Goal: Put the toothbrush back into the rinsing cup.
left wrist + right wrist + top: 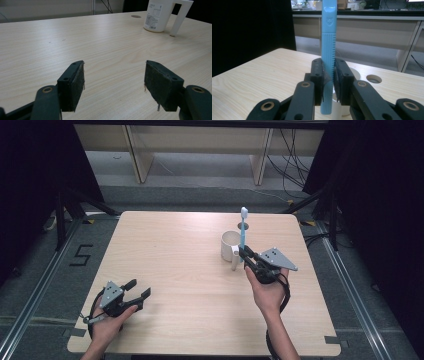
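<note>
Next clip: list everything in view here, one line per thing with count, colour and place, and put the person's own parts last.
Light wooden table: one, pale wood with rounded corners, centre of the high view.
White ceramic mug: one, white with a handle, standing right of centre on the table.
Blue plastic toothbrush: one, light blue with a white head, held upright beside the mug.
Round cable hole: one, grey, in the far part of the tabletop.
Floor marking "5": one, black, left of the table.
Left gripper: one, black, jaws apart, near left of the table.
Right gripper: one, black, jaws closed on the toothbrush handle.
</note>
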Available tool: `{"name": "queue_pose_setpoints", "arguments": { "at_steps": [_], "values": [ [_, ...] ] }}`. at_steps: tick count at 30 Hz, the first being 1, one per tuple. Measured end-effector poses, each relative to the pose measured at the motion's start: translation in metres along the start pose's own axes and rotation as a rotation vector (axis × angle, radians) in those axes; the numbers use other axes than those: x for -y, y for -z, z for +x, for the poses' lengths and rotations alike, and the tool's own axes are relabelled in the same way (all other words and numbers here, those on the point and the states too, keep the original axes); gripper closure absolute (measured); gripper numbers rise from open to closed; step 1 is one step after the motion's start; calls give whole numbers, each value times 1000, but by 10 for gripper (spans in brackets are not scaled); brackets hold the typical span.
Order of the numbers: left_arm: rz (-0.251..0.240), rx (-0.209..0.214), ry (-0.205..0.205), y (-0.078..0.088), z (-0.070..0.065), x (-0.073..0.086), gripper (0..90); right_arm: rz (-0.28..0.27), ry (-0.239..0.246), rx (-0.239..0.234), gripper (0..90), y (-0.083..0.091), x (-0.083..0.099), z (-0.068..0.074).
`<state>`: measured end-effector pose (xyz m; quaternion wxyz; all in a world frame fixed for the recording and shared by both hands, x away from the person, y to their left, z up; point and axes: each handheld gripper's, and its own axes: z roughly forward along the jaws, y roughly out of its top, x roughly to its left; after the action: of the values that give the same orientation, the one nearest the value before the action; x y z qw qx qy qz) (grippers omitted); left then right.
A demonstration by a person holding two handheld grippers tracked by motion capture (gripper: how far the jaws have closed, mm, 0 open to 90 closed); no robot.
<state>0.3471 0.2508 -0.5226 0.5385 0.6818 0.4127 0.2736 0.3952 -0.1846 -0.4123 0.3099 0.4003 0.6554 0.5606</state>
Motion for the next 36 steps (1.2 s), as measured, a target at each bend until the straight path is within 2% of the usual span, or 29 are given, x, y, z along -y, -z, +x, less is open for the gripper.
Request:
{"name": "queue_pose_setpoints", "arguments": {
  "at_steps": [1,2,3,6,7,8,10,14,16,18,21,24,25,27,30,32,34,35,36],
  "values": [
    [-3,1,-1,0,0,0,321,4,-21,-1,792,0,0,1],
    [-23,16,-10,-1,1,0,320,-8,6,12,791,1,0,-1],
    [-24,14,-10,-1,1,0,320,-4,-32,4,792,1,0,1],
    [-4,3,-6,1,0,0,320,-14,-13,17,791,1,-1,-2],
    [-25,18,-12,-1,1,0,320,-10,-36,15,792,1,-1,-2],
    [-25,18,-12,-1,1,0,320,-21,-42,10,792,-1,-1,-2],
    [-23,16,-10,-1,1,0,320,-30,-26,27,791,-3,-1,-4],
    [-21,17,-7,-1,2,0,320,-34,-52,33,791,-5,-2,-6],
    [-23,17,-7,-1,1,1,320,-47,-39,51,792,-6,-2,-7],
    [-24,17,-9,-1,1,1,319,-40,-36,48,792,-6,-3,-8],
    [-6,3,-2,1,0,0,319,-52,-54,59,791,-7,-4,-7],
    [-8,3,1,1,1,0,319,-71,-33,64,792,-9,-6,-9],
    [-8,3,2,1,1,0,320,-60,-54,62,792,-9,-6,-7],
    [-8,3,2,1,1,0,319,-69,-36,62,792,-10,-7,-9],
    [-7,3,1,1,1,0,320,-71,-52,70,791,-12,-7,-8],
    [-8,4,2,1,1,0,319,-83,-26,76,792,-14,-7,-10],
    [-10,4,4,1,1,0,319,-82,-44,74,791,-16,-6,-9],
    [-10,4,4,1,1,0,319,-81,-32,77,791,-16,-6,-9],
    [-11,4,4,1,1,0,319,-79,-43,83,791,-17,-6,-8]
  ]
}}
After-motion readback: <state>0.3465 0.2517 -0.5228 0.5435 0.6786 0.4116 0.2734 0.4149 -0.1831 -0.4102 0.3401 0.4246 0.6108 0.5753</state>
